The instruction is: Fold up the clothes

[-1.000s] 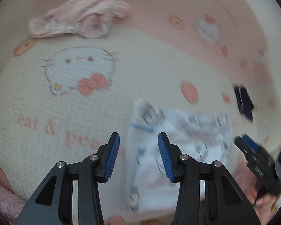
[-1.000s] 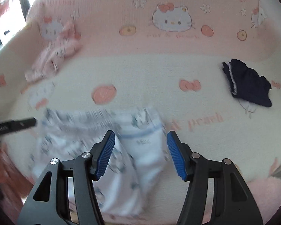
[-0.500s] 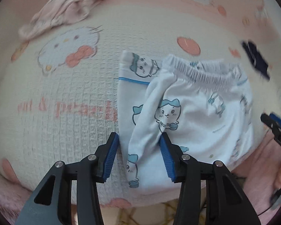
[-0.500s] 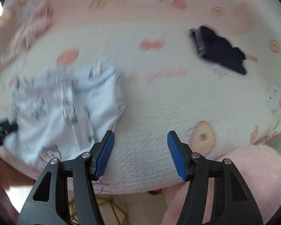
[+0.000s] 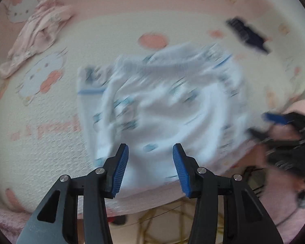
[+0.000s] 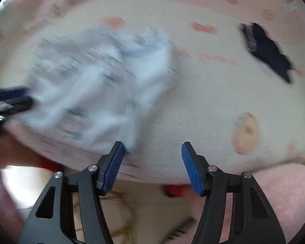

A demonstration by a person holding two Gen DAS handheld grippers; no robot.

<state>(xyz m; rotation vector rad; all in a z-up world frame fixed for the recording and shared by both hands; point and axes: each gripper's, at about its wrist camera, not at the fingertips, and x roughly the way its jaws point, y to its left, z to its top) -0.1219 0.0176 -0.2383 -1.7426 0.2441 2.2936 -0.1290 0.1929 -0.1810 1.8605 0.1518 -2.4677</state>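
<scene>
On a bed (image 5: 50, 142) spread with a pink-and-cream cartoon blanket, white printed shorts (image 5: 162, 101) lie near the front edge, blurred by camera motion, as both tongs hang released above them. Left tongs (image 5: 150, 162) sit spread with nothing between the blue pads, the shorts' near hem directly ahead and just beyond the tips. Right tongs (image 6: 152, 158) are likewise spread and empty, but the shorts (image 6: 99, 85) lie off to their left, only a lower corner touching or just beside the left pad; bare blanket fills the gap. Judging by these views, the left tongs are the better placed for the near hem, while the right tongs need to swing leftward to reach the garment's right side. Its long axis appears to run across the bed, side to side between the two tongs, though blur hides the waistband's exact line. Pink clothes (image 5: 38, 32) lie bunched at the far left and a dark garment (image 6: 268, 50) far right, both well apart from the shorts.
</scene>
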